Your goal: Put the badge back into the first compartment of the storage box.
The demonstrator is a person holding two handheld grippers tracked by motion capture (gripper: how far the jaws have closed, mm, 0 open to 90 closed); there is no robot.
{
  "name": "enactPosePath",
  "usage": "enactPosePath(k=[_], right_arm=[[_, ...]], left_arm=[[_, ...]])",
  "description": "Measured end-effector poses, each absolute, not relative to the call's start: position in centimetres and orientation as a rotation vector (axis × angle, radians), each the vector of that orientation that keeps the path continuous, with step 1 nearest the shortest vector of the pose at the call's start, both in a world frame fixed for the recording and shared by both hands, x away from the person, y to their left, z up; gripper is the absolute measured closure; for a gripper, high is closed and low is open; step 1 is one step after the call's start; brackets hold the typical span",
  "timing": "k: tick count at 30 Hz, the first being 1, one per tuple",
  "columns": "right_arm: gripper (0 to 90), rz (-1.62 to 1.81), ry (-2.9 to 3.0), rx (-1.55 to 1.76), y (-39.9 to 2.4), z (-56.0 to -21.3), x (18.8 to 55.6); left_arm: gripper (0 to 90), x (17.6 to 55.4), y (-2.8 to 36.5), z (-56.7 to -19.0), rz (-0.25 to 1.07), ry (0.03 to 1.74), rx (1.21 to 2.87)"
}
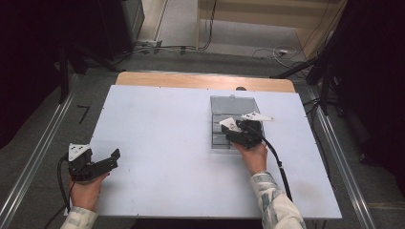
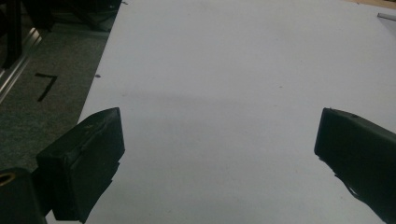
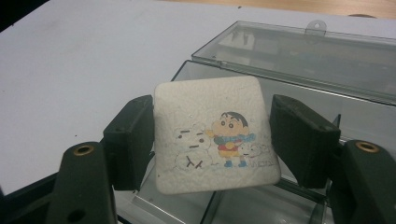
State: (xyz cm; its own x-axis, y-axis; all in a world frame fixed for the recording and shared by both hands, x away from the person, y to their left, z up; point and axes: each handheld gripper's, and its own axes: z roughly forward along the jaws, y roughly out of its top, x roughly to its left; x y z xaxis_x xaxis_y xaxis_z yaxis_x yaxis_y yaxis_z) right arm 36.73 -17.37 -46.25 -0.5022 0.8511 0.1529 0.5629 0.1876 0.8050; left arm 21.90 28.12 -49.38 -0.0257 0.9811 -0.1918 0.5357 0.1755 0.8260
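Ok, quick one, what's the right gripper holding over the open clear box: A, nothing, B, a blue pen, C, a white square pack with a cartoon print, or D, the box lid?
C: the right gripper clamps a white square pack with a cartoon print above the open clear box.

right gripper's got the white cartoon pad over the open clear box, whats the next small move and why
Probably lower it a little into a compartment, then release. The right hand-held gripper is shut on the white cartoon-printed pad, held above the clear plastic box, whose lid is open. The left hand-held gripper stands open over the table.
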Motion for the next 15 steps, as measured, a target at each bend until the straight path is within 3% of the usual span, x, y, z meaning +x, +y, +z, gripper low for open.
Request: enactPosePath(k=[15], right_arm=[[31.0, 1.239, 2.148, 1.342, -16.2, -46.2, 37.5]], left_arm=[[1.7, 21.9, 28.2, -49.4, 0.715, 1.668, 1.46]])
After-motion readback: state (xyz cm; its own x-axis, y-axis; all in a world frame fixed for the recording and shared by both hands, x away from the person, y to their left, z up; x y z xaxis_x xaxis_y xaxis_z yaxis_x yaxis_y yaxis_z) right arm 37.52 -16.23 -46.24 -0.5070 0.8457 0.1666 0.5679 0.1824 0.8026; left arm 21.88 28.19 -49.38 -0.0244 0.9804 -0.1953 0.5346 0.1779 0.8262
